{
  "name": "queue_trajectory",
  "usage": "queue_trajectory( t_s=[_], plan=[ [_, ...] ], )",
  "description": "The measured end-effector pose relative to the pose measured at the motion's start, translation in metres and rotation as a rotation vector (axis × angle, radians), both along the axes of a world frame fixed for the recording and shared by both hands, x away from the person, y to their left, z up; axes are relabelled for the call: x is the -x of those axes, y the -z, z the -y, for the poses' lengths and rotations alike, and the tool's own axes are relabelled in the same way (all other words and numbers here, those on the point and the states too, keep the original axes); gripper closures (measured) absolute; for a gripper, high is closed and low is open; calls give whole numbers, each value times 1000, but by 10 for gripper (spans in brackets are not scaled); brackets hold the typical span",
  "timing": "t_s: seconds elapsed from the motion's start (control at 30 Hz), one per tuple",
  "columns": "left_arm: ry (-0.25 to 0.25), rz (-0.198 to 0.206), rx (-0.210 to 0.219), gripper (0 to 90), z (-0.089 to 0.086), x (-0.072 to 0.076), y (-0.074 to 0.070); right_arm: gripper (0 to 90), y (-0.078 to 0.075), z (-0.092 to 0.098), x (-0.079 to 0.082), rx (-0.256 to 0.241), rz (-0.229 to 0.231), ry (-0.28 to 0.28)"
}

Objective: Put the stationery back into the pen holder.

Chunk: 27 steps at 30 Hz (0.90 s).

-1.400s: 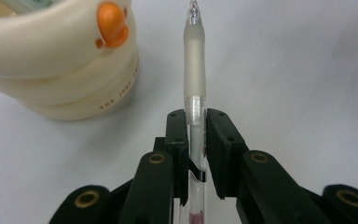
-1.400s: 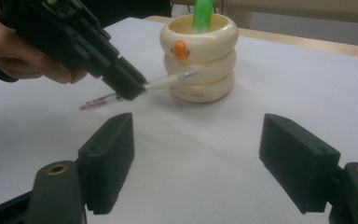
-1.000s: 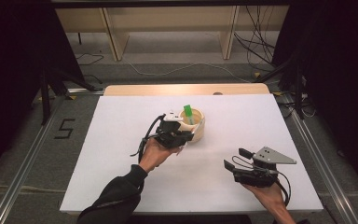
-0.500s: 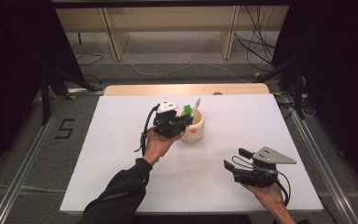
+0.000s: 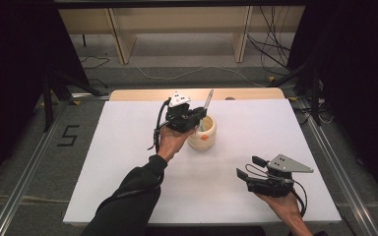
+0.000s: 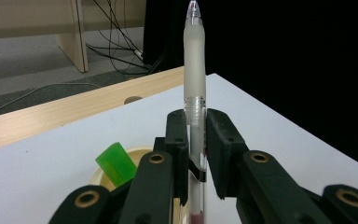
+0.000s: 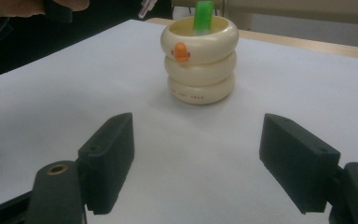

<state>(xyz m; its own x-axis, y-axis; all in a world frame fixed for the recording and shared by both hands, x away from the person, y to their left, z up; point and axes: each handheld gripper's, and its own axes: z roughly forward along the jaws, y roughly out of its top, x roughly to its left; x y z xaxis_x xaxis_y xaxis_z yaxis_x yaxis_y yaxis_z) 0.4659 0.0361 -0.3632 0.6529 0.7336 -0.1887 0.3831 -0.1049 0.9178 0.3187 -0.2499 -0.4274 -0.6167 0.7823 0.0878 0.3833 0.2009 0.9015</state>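
Pen (image 6: 194,70) clamped upright in your left gripper (image 5: 195,117), lifted clear of the cream holder (image 7: 199,60); green marker (image 7: 203,16) remains inside, right gripper (image 7: 198,163) wide open, empty.

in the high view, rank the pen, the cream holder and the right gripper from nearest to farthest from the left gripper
1. pen: clamped upright in the left gripper.
2. cream holder: just beside and below it.
3. right gripper: far off, near the table's front right edge.
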Motion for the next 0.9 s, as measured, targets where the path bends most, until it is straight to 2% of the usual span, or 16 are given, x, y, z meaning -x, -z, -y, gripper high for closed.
queue_trajectory(
  t_s=[0.17, 0.5, 0.57, 0.9],
  plan=[
    [-12, 11, -3, 794, 3, -7, 0, 272, 0, 0, 0, -2, 2, -1],
    [-53, -15, 15, 794, 9, -23, 8, 273, 0, 0, 0, -7, -4, -1],
    [-53, -17, 7, 794, 10, -26, 10, 273, 0, 0, 0, -7, -4, -1],
    [-71, -13, 5, 794, 12, -32, 20, 272, -1, 0, 1, -8, -1, -4]
  ],
)
